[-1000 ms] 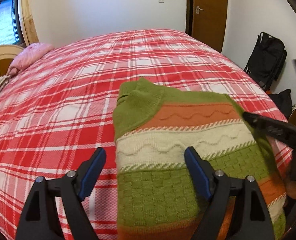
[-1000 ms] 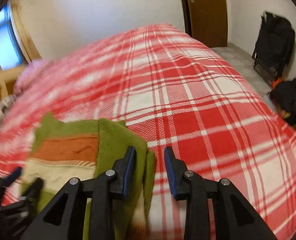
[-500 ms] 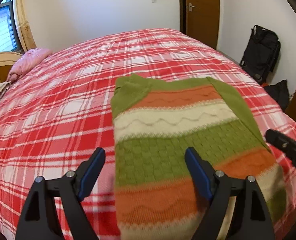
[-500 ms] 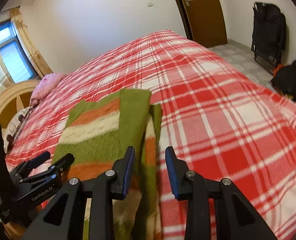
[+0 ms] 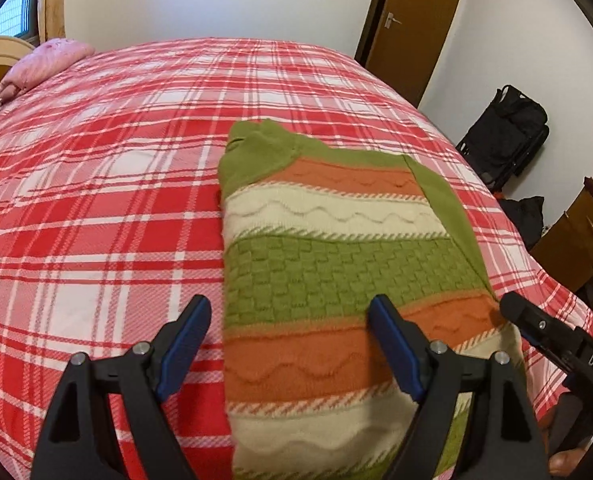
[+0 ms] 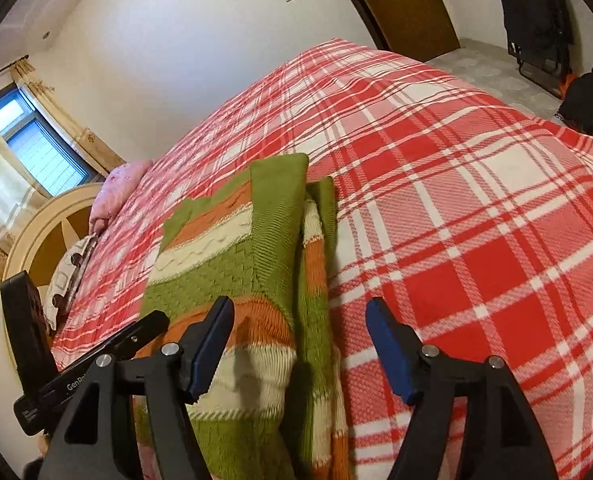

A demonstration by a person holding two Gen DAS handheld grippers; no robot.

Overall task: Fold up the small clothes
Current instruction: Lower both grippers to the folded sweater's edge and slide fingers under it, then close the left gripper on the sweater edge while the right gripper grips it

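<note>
Right gripper [image 6: 300,344] is standing with jaws just widened, gripping nothing, straddling the folded sleeve edge of the striped knit sweater [image 5: 336,264] lying on the plaid bedspread [image 5: 116,200]. Left gripper [image 5: 288,340] is hovering wide, empty, apparently awaiting the next fold.

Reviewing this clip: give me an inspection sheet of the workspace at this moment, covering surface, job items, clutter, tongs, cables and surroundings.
Surface: bed under a red and white plaid cover, smooth.
Job's things: striped knit sweater lying flat, one green sleeve folded in over the body.
Clutter: pink pillow by the headboard; patterned cloth at the bed's edge.
Tongs: left tongs open over the sweater's lower part, nothing gripped; right tongs open, jaws have just been opening, sweater edge below them but not pinched.
Cables: nothing seen.
Surroundings: wooden door, window, black bags against the wall.
</note>
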